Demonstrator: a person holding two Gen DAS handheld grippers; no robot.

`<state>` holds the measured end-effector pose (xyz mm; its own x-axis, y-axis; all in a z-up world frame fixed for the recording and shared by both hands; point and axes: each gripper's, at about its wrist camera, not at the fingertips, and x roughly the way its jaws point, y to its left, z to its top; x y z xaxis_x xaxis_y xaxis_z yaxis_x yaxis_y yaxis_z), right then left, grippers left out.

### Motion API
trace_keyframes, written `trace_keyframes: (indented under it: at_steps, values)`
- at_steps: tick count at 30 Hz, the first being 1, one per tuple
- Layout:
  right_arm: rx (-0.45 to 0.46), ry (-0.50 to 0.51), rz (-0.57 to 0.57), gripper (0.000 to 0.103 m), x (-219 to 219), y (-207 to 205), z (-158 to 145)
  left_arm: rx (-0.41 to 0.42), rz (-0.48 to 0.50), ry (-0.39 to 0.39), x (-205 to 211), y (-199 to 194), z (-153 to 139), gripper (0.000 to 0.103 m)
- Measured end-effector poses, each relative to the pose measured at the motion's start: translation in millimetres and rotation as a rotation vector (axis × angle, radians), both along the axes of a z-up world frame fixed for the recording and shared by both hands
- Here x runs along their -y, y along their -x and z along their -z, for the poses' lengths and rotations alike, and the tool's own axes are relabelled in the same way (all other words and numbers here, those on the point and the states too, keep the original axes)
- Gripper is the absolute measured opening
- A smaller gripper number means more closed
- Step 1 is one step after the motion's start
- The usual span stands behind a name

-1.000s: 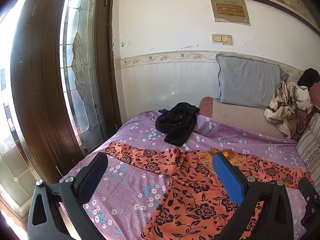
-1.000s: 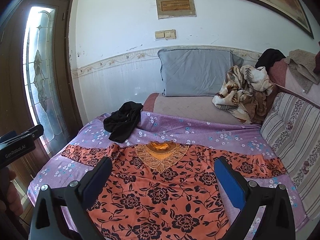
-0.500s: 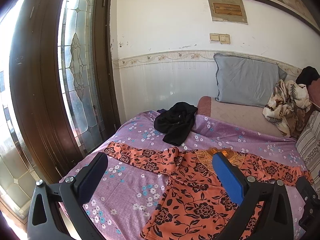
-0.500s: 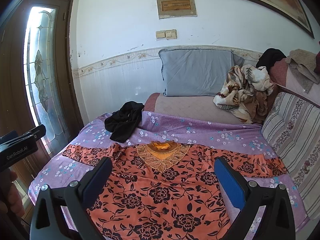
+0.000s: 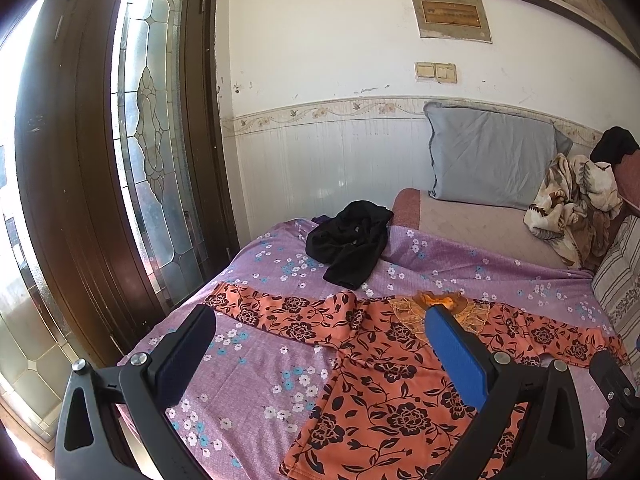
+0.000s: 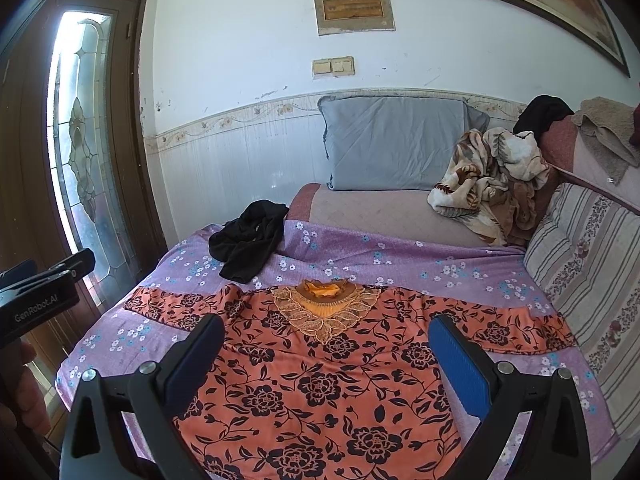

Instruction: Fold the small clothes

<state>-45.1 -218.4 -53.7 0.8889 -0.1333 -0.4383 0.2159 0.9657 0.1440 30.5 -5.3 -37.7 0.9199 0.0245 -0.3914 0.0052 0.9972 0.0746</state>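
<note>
The orange floral top (image 6: 316, 364) is lying flat on the bed (image 6: 400, 256), sleeves running left to right, collar away from both tools. The right hand-held gripper (image 6: 326, 360) is hovering over its body, the left hand-held gripper (image 5: 320, 356) nearer its left sleeve (image 5: 276, 308), both with jaws apart and empty.

Lighting: bright daylight from glass door (image 5: 156, 152) at frame left, blown out at far-left edge. White wall (image 6: 248, 20) evenly lit. Focus sharp. Fisheye bending, dark vignette at corners.
</note>
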Motion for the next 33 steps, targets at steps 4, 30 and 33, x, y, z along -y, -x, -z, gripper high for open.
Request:
trace_keyframes:
  at_steps: [4, 30, 33]
  values:
    - [-0.003, 0.0, -0.004, 0.103, 0.4, -4.3, 1.6, -0.006, 0.0, -0.006, 2.8, -3.7, 2.4, 0.103]
    - [-0.122, -0.547, 0.174, 0.103, 221.1, -99.2, 172.6, -0.497, 0.065, -0.071, 105.6, -190.2, 214.9, 0.103]
    - [-0.077, -0.828, 0.34, 0.103, 316.3, -83.6, 230.2, -0.603, 0.068, -0.121, 124.3, -210.2, 276.7, 0.103]
